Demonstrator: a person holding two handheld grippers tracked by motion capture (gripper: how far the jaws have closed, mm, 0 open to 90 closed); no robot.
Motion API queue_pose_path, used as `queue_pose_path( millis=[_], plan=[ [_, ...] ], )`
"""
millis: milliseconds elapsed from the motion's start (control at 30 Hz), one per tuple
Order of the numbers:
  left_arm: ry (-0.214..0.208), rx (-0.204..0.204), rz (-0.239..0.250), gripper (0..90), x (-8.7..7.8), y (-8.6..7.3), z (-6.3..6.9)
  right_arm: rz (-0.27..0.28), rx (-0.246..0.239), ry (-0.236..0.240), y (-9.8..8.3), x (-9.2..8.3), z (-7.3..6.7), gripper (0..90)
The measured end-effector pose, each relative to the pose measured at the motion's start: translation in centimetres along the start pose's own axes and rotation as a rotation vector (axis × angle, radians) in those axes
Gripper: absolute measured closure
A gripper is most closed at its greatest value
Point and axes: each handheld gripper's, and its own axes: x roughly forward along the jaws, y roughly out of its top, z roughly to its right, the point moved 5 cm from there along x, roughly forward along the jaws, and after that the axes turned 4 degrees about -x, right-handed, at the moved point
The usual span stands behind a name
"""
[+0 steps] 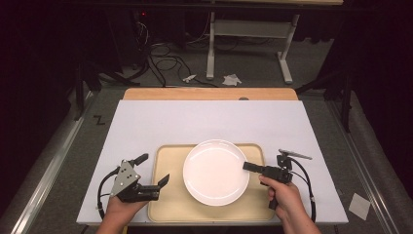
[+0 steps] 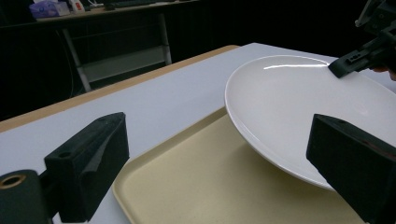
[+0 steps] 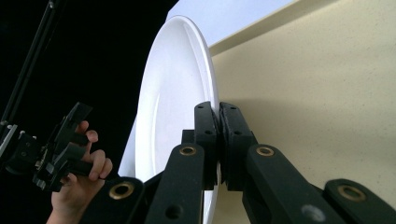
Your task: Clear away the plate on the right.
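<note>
Plate: the white plate (image 1: 215, 171) sits over the beige tray (image 1: 163, 204), near centre.
Right gripper (image 1: 250, 167): jaws pinched on its right rim; keep that squeeze level.
Left gripper (image 1: 155, 171): jaws wide, empty; hold clear.

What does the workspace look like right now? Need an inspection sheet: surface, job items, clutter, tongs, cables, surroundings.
Surface: white sheet over a wooden table.
Job's things: white plate above a beige tray, one edge lifted.
Clutter: nothing seen on the sheet.
Grippers: right tongs shut on the plate's rim; left tongs open, straddling the tray's left edge, clear of the plate.
Cables: black cable loops from the left tongs; another from the right.
Surroundings: dark room, floor wires, crumpled paper, metal frame.
</note>
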Motion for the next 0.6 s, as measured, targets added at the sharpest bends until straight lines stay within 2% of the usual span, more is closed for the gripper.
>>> queue_pose_path(
  millis=[600],
  plan=[
    [-0.003,0.003,0.004,6.5,-0.06,0.04,0.02,-0.038,-0.012,-0.041,-0.58,0.98,0.35,89.1]
  ],
)
